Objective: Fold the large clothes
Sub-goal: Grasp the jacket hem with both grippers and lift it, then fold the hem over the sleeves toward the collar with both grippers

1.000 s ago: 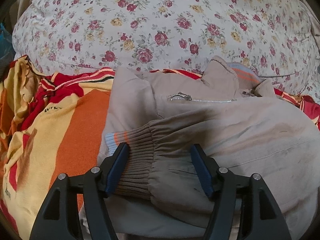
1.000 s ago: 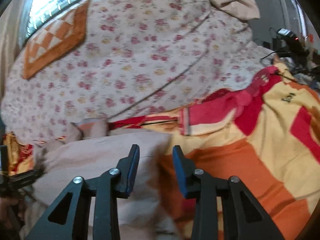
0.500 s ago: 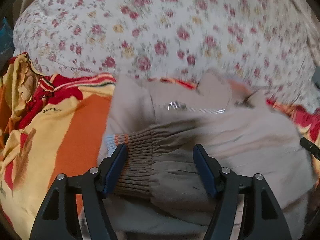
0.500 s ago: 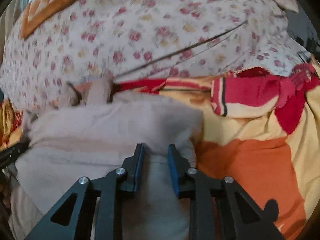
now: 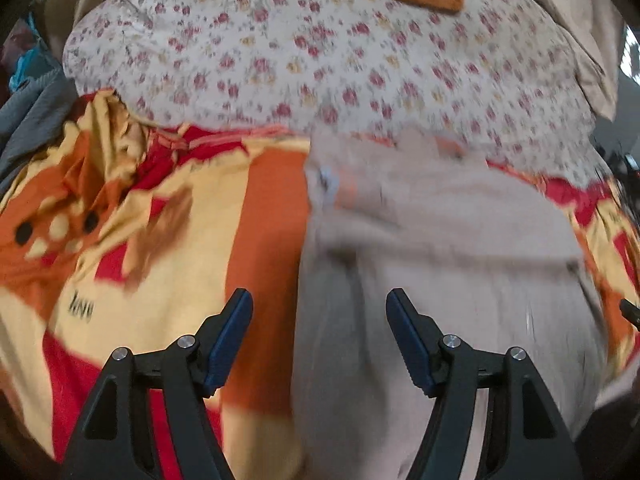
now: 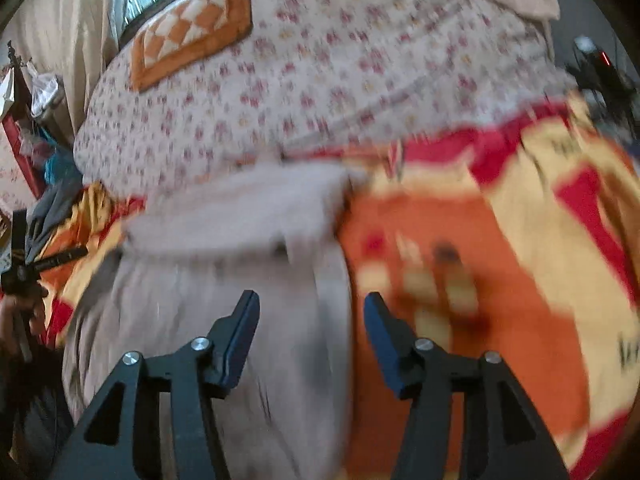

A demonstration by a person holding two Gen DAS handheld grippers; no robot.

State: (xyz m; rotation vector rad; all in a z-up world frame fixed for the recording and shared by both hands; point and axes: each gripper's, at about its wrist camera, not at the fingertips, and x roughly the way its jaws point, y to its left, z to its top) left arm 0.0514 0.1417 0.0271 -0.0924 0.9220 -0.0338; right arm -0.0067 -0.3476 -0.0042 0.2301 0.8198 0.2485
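— Bedding everywhere: floral quilt (image 5: pixel 340 52) beyond, orange blanket (image 5: pixel 264 208) beneath. Where's the jacket (image 5: pixel 420 240)?

— Ahead of both tools, lying flat. Left gripper (image 5: pixel 319 332) and right gripper (image 6: pixel 311 334) gape, empty.

— Handling?

— Probably soft, floppy, fairly heavy; pinch its edges nearest each tool.

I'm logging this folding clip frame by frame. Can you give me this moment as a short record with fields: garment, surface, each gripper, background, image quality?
garment: beige jacket, lying on the blanket, partly folded
surface: orange, yellow and red blanket
left gripper: open, empty, over the jacket's left edge
right gripper: open, empty, over the jacket's right edge
background: flowered quilt with an orange checked cushion on it
image quality: both views blurred by motion
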